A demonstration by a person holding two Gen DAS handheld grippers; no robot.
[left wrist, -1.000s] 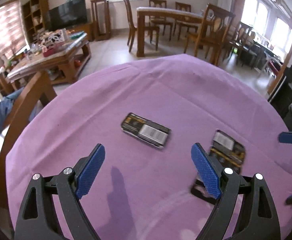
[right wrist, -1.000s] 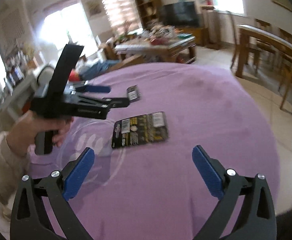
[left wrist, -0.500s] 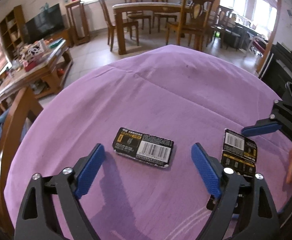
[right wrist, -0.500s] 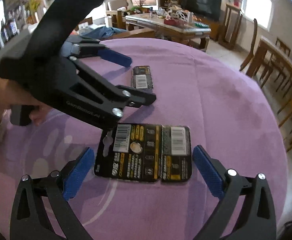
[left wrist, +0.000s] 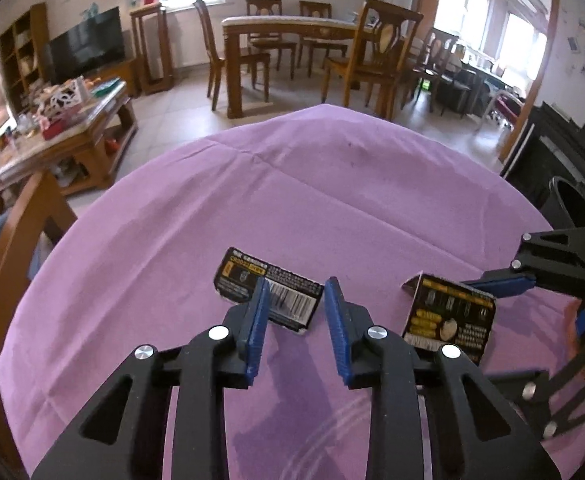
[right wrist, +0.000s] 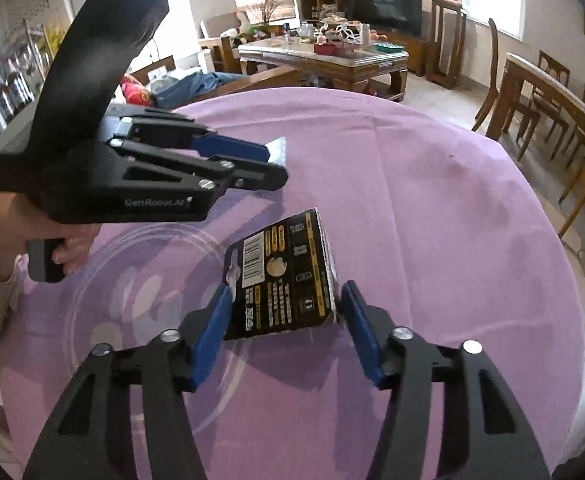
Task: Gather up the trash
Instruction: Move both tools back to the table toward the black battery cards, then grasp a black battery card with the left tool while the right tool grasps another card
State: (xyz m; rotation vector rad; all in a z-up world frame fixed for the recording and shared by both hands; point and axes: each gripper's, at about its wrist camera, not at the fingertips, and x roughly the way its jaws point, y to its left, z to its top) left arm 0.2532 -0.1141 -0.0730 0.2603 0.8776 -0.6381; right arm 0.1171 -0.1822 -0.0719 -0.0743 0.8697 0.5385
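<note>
2 black battery-pack cards lie as trash on a round table under a purple cloth [left wrist: 332, 184], w/ a gripper at each. Left gripper [left wrist: 296, 294] points down at the small card [left wrist: 288, 300], a black wrapper w/ a white barcode patch, lying about mid-table; its jaws are closing, blue pads [left wrist: 257, 320] either side of the card's near end, the left pad overlapping the card edge in the left wrist view, the right pad w/ a sliver of cloth showing beside it, so the pads don't look pressed on it yet. From the right wrist view the same gripper [right wrist: 270, 162] shows side-on, gripped by a hand [right wrist: 68, 248] in a pale sleeve, w/ a light-coloured corner of the small card [right wrist: 277, 150] poking past its tips. Right gripper [right wrist: 282, 302] is closing too, on the large card [right wrist: 282, 276], black w/ yellow print and a barcode. That card is buckled and tilted up off the cloth, its 2 side edges against the blue pads [right wrist: 216, 320], so it's pinched across its width. In the left wrist view the large card [left wrist: 450, 314] stands just right of the left gripper, 1 corner raised, w/ the right gripper [left wrist: 500, 282] behind it. Dining chairs, a wooden table and a TV sit in the room beyond.
</note>
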